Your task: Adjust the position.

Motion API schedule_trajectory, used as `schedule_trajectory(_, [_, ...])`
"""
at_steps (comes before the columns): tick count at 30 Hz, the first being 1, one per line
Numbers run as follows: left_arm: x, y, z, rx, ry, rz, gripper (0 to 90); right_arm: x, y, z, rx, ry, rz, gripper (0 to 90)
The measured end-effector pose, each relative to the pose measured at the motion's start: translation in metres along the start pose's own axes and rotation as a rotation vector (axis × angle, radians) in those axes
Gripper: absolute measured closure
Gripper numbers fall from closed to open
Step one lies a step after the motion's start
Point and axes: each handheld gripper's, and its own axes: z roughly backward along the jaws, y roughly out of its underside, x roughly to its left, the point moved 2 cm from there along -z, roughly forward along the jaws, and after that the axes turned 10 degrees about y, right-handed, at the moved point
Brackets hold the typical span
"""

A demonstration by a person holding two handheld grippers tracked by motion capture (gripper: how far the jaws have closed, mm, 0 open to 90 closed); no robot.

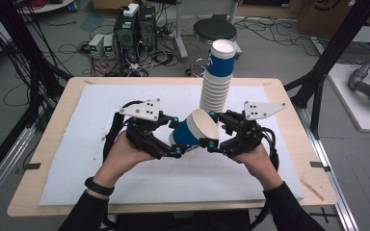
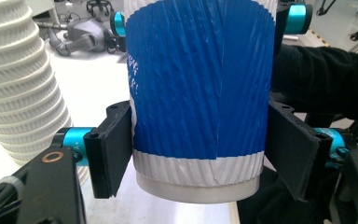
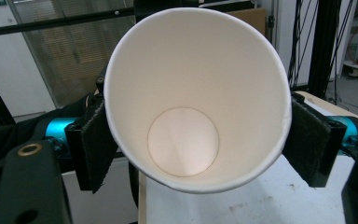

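White padding covers a wooden counter with a tall stack of paper cups at its far side. Above the middle, a blue-and-white paper cup lies tilted between two tongs. Left tongs clasp its base end, jaws pressing both sides. Right tongs grip its open rim, squeezing it slightly oval.

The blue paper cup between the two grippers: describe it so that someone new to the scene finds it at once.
Start at the white mat on the wooden table, then find the tall stack of cups at its far side. Just in front, the blue paper cup lies tilted, mouth toward the right gripper, unlike the upright stacked ones.
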Motion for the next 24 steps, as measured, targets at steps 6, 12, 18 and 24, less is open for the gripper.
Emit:
schedule_trajectory(6, [-0.001, 0.0, 0.008, -0.029, 0.002, 0.019, 21.2, -0.001, 0.0, 0.001, 0.041, 0.009, 0.019, 20.1])
schedule_trajectory(12, [0.001, 0.001, 0.005, 0.009, 0.0, 0.052, 20.9, -0.001, 0.001, -0.001, 0.059, 0.016, 0.027, 20.1])
schedule_trajectory(18, [0.001, 0.004, -0.009, 0.106, 0.0, 0.058, 20.9, 0.002, 0.001, -0.005, 0.086, 0.011, 0.039, 20.1])
schedule_trajectory(24, [0.002, 0.006, -0.015, 0.151, 0.02, 0.055, 26.3, 0.004, 0.002, -0.008, 0.127, 0.011, 0.058, 20.2])
